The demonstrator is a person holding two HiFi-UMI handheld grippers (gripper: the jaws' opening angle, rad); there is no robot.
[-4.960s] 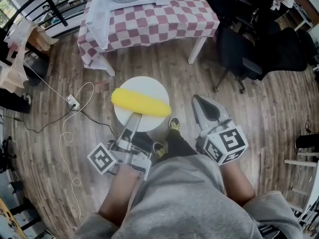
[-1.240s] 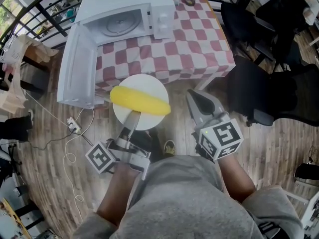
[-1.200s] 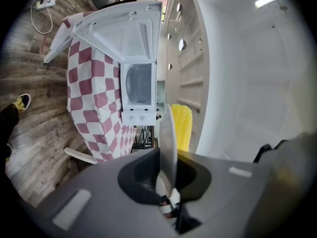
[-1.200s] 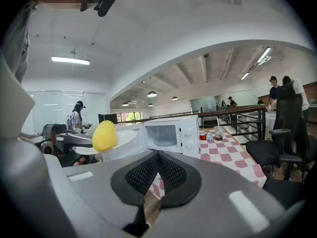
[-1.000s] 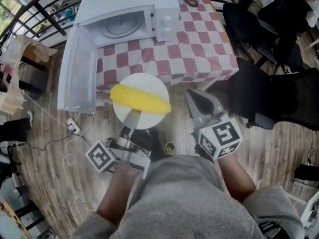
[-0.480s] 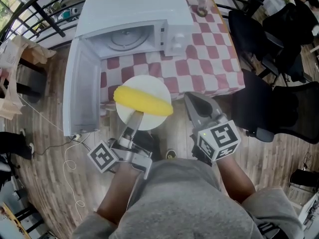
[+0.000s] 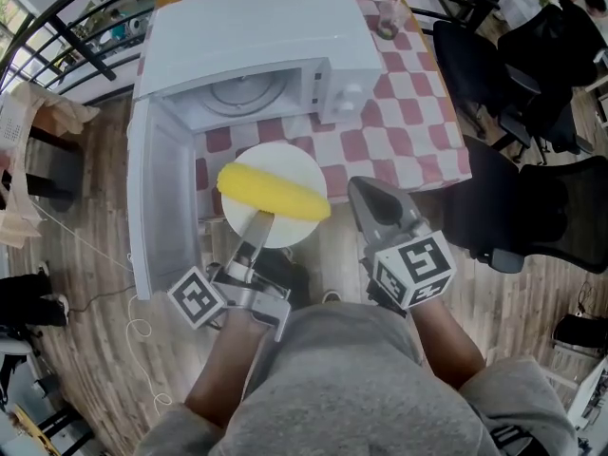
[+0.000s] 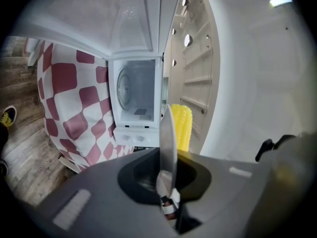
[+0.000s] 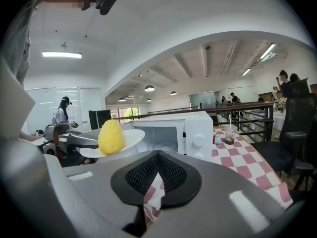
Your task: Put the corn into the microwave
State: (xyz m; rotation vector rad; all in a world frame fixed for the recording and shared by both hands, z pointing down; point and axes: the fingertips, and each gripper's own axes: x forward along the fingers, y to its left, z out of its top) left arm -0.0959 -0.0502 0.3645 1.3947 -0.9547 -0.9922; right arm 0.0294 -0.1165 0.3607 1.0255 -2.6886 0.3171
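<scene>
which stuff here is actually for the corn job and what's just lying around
For the job: corn, white plate under it, left gripper shut on the plate, open microwave.
Lying about: cup with straw, black chairs.

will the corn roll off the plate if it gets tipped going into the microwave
Likely apt to roll: the corn is a rounded cob lying loose across the shallow plate. The left gripper pinches only the near rim, so a dip of the far edge may send it rolling forward. It looks stiff, not floppy.

Head view overhead, gripper views facing shared microwave (image 7: 256, 27)
</scene>
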